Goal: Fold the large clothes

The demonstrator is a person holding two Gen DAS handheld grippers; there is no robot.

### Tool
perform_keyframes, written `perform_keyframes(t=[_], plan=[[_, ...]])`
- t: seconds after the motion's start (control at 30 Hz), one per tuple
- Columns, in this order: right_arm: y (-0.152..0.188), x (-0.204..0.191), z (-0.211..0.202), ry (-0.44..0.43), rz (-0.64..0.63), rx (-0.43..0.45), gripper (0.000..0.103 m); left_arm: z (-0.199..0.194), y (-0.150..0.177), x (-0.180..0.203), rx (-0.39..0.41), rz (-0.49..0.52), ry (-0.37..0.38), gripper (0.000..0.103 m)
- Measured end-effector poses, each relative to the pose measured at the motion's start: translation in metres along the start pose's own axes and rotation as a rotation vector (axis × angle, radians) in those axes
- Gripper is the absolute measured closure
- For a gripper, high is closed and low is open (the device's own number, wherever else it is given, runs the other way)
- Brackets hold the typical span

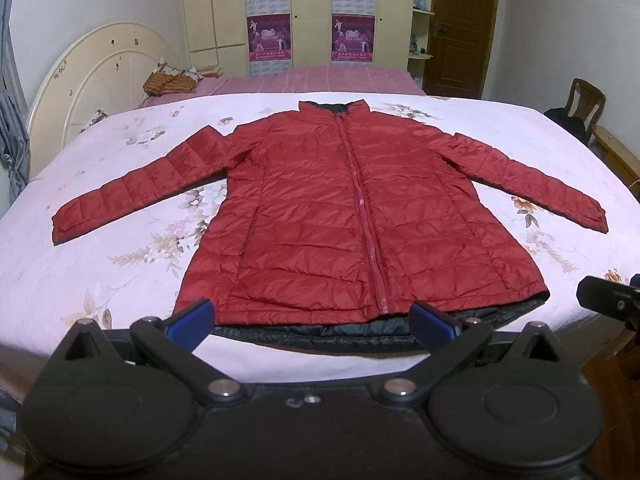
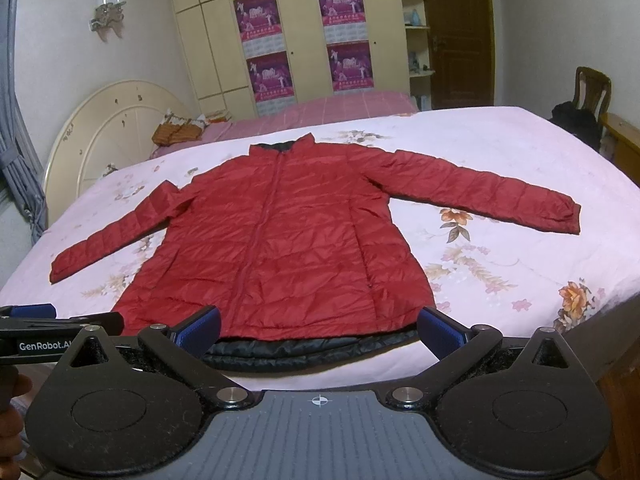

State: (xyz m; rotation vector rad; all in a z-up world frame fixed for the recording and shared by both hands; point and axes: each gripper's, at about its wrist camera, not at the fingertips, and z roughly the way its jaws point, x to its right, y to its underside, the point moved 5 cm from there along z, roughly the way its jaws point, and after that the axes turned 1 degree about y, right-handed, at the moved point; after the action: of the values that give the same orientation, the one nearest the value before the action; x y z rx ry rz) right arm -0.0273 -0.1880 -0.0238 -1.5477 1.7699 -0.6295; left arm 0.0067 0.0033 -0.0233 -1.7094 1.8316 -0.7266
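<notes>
A: Left wrist view? 
B: Left gripper point(image 1: 312, 318) spread wide at bottom, empty; red jacket point(image 1: 344, 216) lies flat mid-frame on the bed point(image 1: 120, 280). 
A: Right wrist view? 
B: Right gripper point(image 2: 320, 326) wide too, empty; jacket point(image 2: 280, 240) centre, sleeves out.

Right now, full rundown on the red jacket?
The red puffer jacket is quilted, shiny and looks nylon-like. It lies flat and front up on the floral bedspread, zipped shut, collar toward the far side, both sleeves spread outward. Dark lining shows at the near hem and the collar. Neither hand-held gripper touches it.
</notes>
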Motion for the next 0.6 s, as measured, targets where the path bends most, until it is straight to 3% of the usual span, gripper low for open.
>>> perform_keyframes(t=[0.6], plan=[[0.0004, -0.0014, 0.0054, 0.000, 0.005, -0.006, 0.000, 0.0058, 0.0004, -0.0025, -0.009, -0.001, -0.002, 0.000]])
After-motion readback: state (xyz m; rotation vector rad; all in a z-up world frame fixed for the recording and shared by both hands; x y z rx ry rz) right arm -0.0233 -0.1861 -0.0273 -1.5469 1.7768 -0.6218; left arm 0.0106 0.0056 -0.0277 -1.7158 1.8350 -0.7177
